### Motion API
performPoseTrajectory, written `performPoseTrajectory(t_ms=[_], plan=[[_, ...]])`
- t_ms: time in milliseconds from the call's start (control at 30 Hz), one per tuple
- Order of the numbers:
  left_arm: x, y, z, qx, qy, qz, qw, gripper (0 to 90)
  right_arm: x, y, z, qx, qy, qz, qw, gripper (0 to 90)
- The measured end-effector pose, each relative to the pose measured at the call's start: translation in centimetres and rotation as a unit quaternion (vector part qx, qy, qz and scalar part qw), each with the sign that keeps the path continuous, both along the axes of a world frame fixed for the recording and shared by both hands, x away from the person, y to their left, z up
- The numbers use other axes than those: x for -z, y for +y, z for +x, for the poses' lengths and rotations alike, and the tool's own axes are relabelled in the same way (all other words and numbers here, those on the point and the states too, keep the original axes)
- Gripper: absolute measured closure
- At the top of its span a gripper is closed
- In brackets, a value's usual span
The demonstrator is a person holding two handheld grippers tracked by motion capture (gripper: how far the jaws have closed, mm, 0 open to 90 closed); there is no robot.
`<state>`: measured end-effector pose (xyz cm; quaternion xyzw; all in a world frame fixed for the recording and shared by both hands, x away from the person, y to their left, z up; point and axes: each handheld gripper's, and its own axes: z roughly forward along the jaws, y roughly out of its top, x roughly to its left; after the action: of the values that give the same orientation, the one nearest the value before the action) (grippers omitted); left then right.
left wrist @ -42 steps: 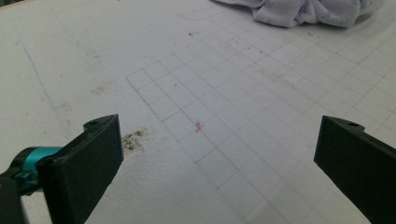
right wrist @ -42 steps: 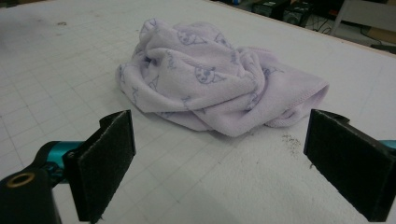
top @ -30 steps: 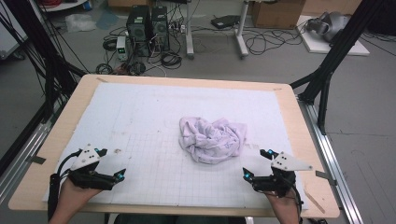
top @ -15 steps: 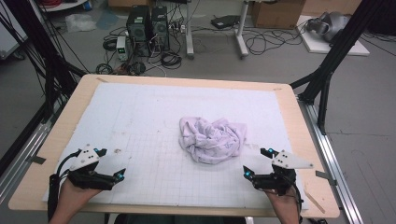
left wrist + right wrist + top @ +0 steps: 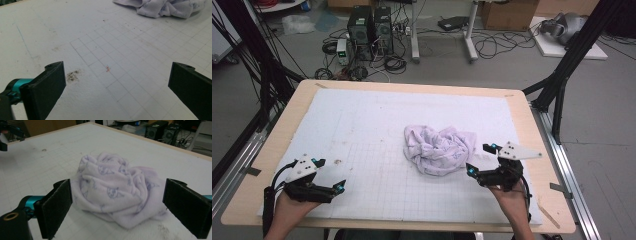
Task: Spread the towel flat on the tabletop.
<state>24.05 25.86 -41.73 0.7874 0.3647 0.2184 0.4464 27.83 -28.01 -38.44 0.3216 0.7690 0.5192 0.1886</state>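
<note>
1. High view: the crumpled pale lilac fleece cloth with a faint printed pattern [image 5: 439, 149] lies bunched a little right of the middle of the white gridded mat [image 5: 362, 125] that covers the wooden counter [image 5: 532, 135]. The right tool [image 5: 478, 161] sits just beside the cloth's near right edge, aimed left and slightly away at it; the cloth lies straight ahead of its jaws. The left tool [image 5: 337, 186] rests low at the near left corner, well apart from the cloth, which lies to its far right. The right hand is plainly the nearer one.

2. Left gripper view: the left tool [image 5: 115, 82] has its jaws spread wide with nothing between them but bare mat and a small dark smudge [image 5: 73, 75]. The cloth [image 5: 162, 7] shows far off at the upper right.

3. Right gripper view: the right tool [image 5: 117, 207] is wide open and empty, held low and level, and the cloth [image 5: 117, 192] sits between and just beyond its two jaws, not yet pinched. A short push forward would likely bring the near fold within its bite.
</note>
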Motion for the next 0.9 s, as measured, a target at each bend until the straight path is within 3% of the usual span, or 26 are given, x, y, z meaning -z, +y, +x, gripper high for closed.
performPoseTrajectory(t_ms=[167,333,567,633,767,833,900], plan=[[0.0,0.0,0.0,0.000,-0.001,0.001,1.0000,1.8,-1.5,1.8,2.3,-0.016,0.003,-0.014,0.9998,8.2],[0.0,0.0,0.1,0.000,-0.002,0.000,1.0000,1.8,-1.6,3.5,4.2,-0.022,0.006,-0.033,0.9992,8.3],[0.0,0.1,-0.1,-0.003,-0.001,0.001,1.0000,1.8,0.1,5.7,6.4,-0.037,0.050,-0.052,0.9967,9.5],[0.0,0.1,-0.2,-0.003,-0.002,0.001,1.0000,1.8,0.4,6.0,6.7,-0.042,0.053,-0.055,0.9962,12.3],[0.0,0.1,0.0,-0.003,-0.001,0.002,1.0000,1.8,1.4,7.3,7.3,-0.057,0.062,-0.080,0.9932,17.7],[0.1,0.0,0.0,-0.002,0.001,0.003,1.0000,1.7,2.3,8.3,7.8,-0.069,0.076,-0.107,0.9890,21.5],[0.1,0.0,0.0,-0.002,0.000,0.004,1.0000,1.8,2.5,8.5,7.9,-0.067,0.078,-0.111,0.9884,22.6]])
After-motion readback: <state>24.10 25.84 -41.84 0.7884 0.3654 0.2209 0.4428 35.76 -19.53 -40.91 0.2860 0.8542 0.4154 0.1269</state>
